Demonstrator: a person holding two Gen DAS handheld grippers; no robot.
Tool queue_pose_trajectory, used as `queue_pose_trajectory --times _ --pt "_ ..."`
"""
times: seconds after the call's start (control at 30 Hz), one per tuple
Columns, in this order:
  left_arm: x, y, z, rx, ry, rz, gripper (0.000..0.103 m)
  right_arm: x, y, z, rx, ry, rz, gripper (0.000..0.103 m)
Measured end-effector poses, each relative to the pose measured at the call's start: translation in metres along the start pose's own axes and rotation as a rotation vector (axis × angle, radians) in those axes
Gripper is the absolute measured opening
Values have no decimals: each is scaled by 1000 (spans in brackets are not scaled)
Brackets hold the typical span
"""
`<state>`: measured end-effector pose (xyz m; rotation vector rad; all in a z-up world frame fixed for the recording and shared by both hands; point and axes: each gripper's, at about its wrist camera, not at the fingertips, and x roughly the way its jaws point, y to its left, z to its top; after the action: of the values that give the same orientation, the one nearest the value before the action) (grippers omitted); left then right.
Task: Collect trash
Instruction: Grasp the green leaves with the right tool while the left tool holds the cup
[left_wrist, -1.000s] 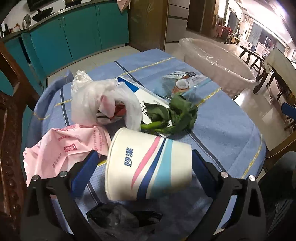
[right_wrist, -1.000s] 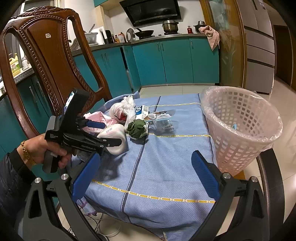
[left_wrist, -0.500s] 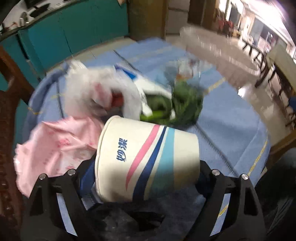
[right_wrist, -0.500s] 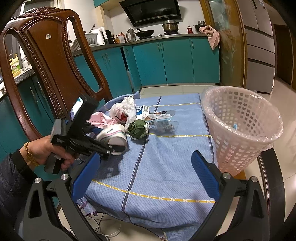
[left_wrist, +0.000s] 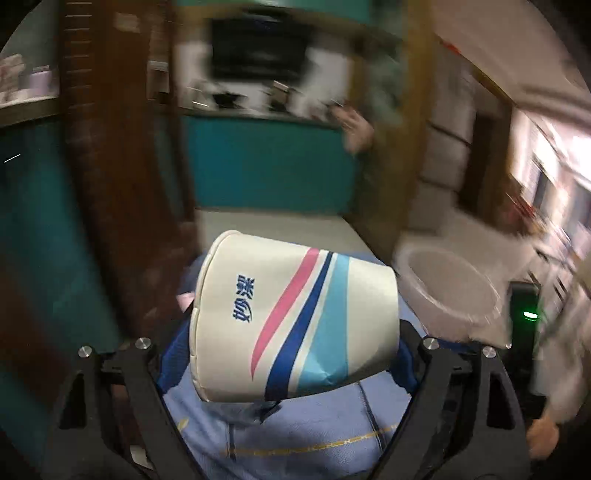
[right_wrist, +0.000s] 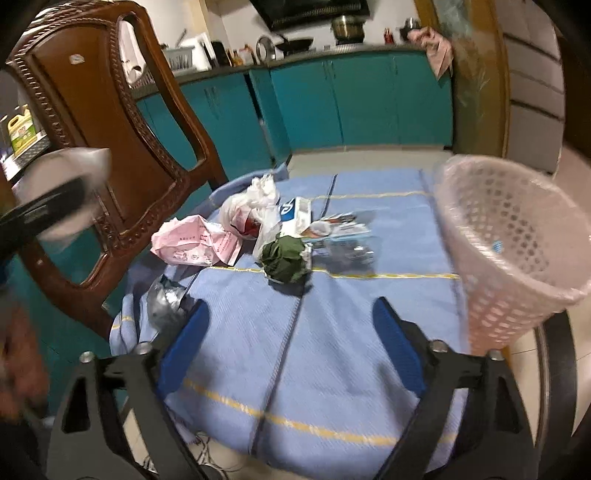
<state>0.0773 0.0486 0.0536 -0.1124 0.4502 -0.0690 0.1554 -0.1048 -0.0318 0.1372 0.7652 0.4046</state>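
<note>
My left gripper (left_wrist: 291, 354) is shut on a white paper cup (left_wrist: 295, 317) with pink, navy and light-blue stripes. The cup lies sideways, held in the air above the blue tablecloth (left_wrist: 295, 435). In the right wrist view the cup (right_wrist: 74, 166) is a blur at the far left. My right gripper (right_wrist: 290, 310) hangs over the tablecloth (right_wrist: 332, 350) with its jaws closing and nothing between them. Beyond it lie a green leaf bundle (right_wrist: 284, 258), a pink wrapper (right_wrist: 192, 243), a white plastic bag (right_wrist: 251, 206) and clear packaging (right_wrist: 332, 229).
A pale pink lined basket (right_wrist: 509, 258) stands at the table's right edge; the left wrist view shows this basket (left_wrist: 450, 284) too. A dark crumpled bag (right_wrist: 166, 299) lies by my right gripper's left finger. A carved wooden chair (right_wrist: 110, 147) stands on the left. Teal cabinets (right_wrist: 351, 103) are behind.
The left gripper closed on the cup and lifted it off the table, swinging up and round. The right gripper moved in over the table and its jaws narrowed.
</note>
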Motion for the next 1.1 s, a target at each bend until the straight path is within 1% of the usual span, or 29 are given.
queue_pose_trajectory --times 0.03,0.1,0.13,0.2,0.23,0.3,0.33,0.4,0.43,0.5,0.63,0.73,0.8,0.87,0.97,1.1 --pt "-8 -1 -7 -11 -18 23 86 15 -2 5 14 21 13 74" --pt "-19 -1 -20 -15 -47 66 86 33 -3 10 22 37 16 64" --pt "-19 -5 -22 -10 -44 71 86 44 -3 13 25 50 11 62" --pt "-18 -5 -26 -17 -42 65 86 63 -5 17 38 72 5 55" --pt "-16 -4 -27 -16 -40 63 86 73 -7 18 49 82 13 53" --pt "-11 0 -27 -12 -37 73 86 85 -6 19 56 94 23 44" --pt "-8 1 -28 -10 -26 77 86 89 -6 19 57 90 31 42" --pt "-4 -2 -26 -15 -18 81 86 91 -3 20 45 70 36 30" --pt "-1 -2 -24 -18 -19 82 86 89 0 21 28 60 34 28" --pt "0 -3 -19 -19 -25 87 86 83 3 23 20 43 42 3" --pt "6 3 -17 -30 -11 90 86 49 10 28 -4 -50 69 3" --pt "8 4 -18 -27 0 89 86 21 6 29 23 -78 126 3" --pt "10 3 -17 -20 10 87 86 -3 6 28 18 -88 166 3" --pt "15 0 -17 -9 30 72 86 -24 7 25 6 -109 183 3" --pt "20 -7 -18 17 50 45 86 -51 5 13 7 -111 215 3" --pt "27 -23 -23 74 82 14 87 -68 3 -6 2 -115 212 3"
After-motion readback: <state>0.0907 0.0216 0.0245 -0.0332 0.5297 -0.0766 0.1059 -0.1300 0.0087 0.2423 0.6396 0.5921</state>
